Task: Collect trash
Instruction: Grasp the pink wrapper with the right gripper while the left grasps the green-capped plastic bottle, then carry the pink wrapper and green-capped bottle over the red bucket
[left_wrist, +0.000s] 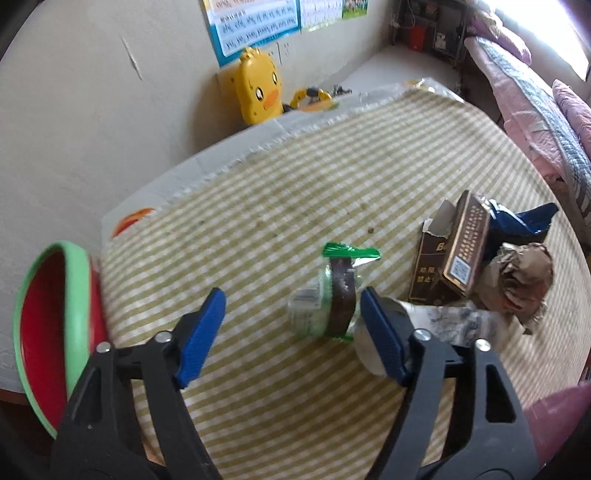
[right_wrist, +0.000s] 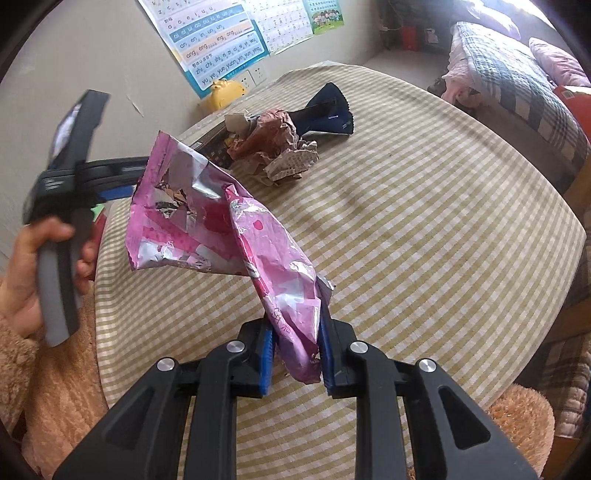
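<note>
Right gripper (right_wrist: 295, 354) pinches crinkled pink foil wrapper (right_wrist: 207, 221); left gripper (left_wrist: 291, 325) spread wide beside clear plastic packet (left_wrist: 325, 295), centre frame.

A round table (right_wrist: 424, 229) carries a yellow-and-white striped cloth (left_wrist: 258, 206). On the cloth lie a green-edged clear wrapper (left_wrist: 332, 295), a brown box (left_wrist: 454, 251), crumpled brown paper (left_wrist: 521, 277), a dark blue packet (right_wrist: 328, 110) and a white printed scrap (left_wrist: 454, 321).
</note>
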